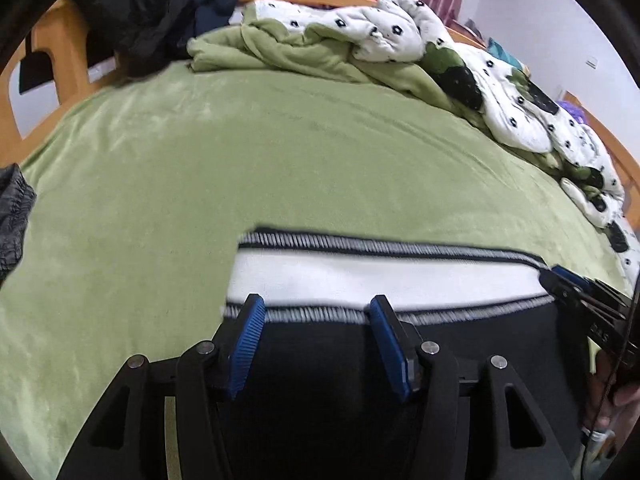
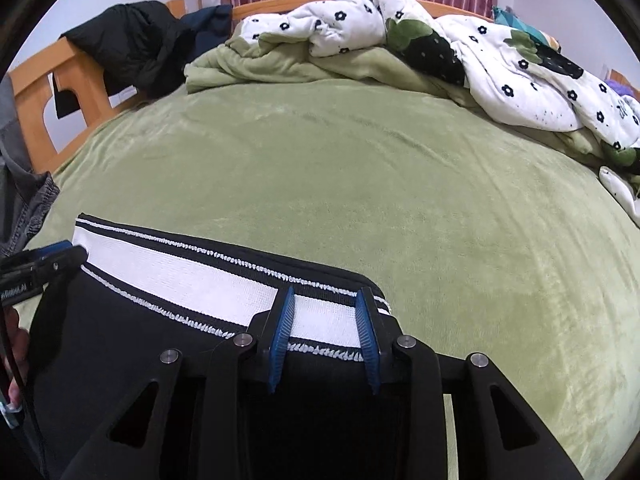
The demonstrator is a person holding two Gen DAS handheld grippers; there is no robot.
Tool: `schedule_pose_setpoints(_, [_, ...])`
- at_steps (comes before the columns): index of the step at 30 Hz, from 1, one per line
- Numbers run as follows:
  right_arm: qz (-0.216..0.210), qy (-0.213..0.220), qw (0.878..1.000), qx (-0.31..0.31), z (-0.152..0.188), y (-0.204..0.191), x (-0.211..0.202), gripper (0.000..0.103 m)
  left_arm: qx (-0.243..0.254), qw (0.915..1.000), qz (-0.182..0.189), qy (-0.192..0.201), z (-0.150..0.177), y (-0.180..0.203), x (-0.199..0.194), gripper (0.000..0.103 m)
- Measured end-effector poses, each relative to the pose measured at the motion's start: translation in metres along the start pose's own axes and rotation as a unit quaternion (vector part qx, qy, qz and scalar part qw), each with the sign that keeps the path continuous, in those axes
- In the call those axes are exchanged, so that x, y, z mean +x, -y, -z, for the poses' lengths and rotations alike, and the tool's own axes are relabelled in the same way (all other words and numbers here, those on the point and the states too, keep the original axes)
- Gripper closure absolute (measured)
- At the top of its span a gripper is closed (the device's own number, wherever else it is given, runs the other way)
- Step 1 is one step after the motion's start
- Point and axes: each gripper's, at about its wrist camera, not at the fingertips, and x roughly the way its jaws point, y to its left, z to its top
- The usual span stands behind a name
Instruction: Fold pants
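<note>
Careful: pants (image 1: pixel 384 276) lie near you on the bed (image 1: pixel 280 152), w/ left gripper (image 1: pixel 316 308) and right gripper (image 2: pixel 326 304) both part-open over the waistband, gripping nothing, so lift now and it slips out.

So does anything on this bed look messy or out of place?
The quilt lies crumpled in a heap along the bed's far edge, and a black jacket is slung over the bed frame. The pants lie flat, waistband straight.
</note>
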Motion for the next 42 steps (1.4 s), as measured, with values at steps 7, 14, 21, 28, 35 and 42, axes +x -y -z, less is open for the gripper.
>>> schedule_pose_setpoints(7, [0.000,0.014,1.000,0.010,0.037,-0.005,-0.057,0.048,0.004,0.9974,0.068,-0.024,0.041,0.007,-0.041,0.053])
schedule_pose_setpoints(14, [0.021,0.006,1.000,-0.021,0.103,-0.018,-0.097,0.048,0.084,0.9960,0.030,-0.005,0.128,0.016,-0.082,0.052])
schedule_pose_setpoints(21, [0.023,-0.013,0.999,0.044,0.134,-0.015,-0.121,0.048,0.083,0.9957,0.024,0.033,0.175,0.010,-0.133,0.051])
schedule_pose_setpoints(28, [0.028,-0.022,0.998,0.053,0.148,-0.013,-0.123,0.048,0.079,0.9962,0.023,0.030,0.173,0.004,-0.131,0.051])
schedule_pose_setpoints(35, [0.019,-0.020,0.998,0.054,0.150,-0.010,-0.128,0.048,0.084,0.9959,0.009,0.031,0.178,0.007,-0.132,0.051])
schedule_pose_setpoints(42, [0.011,-0.020,0.998,0.062,0.149,-0.007,-0.128,0.048,0.080,0.9963,0.008,0.031,0.178,0.007,-0.130,0.051])
